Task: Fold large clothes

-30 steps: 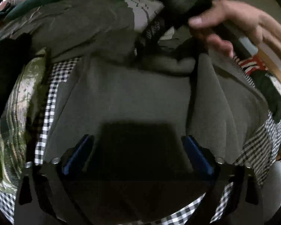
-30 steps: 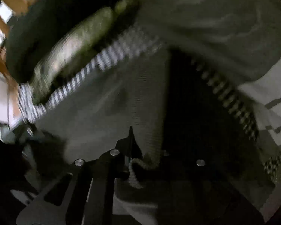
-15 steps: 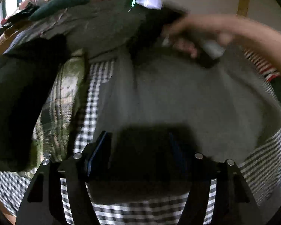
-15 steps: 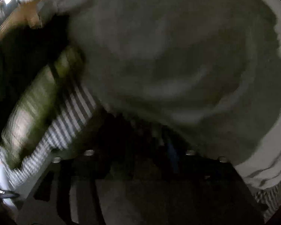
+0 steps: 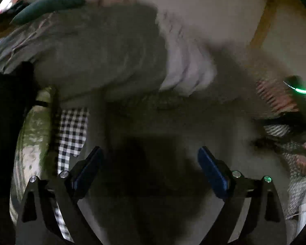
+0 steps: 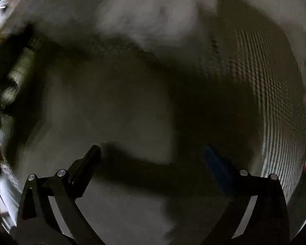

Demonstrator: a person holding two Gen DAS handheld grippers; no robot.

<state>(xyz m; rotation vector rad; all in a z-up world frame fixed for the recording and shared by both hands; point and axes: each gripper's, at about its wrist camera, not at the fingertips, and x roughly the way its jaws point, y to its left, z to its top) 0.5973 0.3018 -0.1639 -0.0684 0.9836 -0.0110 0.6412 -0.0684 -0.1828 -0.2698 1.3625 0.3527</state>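
Observation:
A large grey knitted garment (image 5: 173, 126) lies spread on a black-and-white checked bedcover (image 5: 71, 128). In the left wrist view my left gripper (image 5: 150, 153) hangs above it, its jaws opening wide with nothing pinched between the blue pads (image 5: 212, 169). In the right wrist view the same grey garment (image 6: 116, 106) fills the frame under my right gripper (image 6: 153, 153), whose jaws are also opening, with only cloth below and nothing held. The other gripper's body with a green light (image 5: 299, 90) shows at the right edge.
A second grey garment (image 5: 95, 51) is heaped at the back beside a white patterned pillow (image 5: 185, 65). A dark green cushion (image 5: 51, 4) lies far left, a green patterned cloth (image 5: 30, 138) and black clothing (image 5: 6, 122) at the left. A wooden bed frame (image 5: 263, 20) stands behind.
My right gripper let go of the garment's knitted edge, opened wide and swung off to the right side. The left gripper drew back, and the hand left the top of its view.

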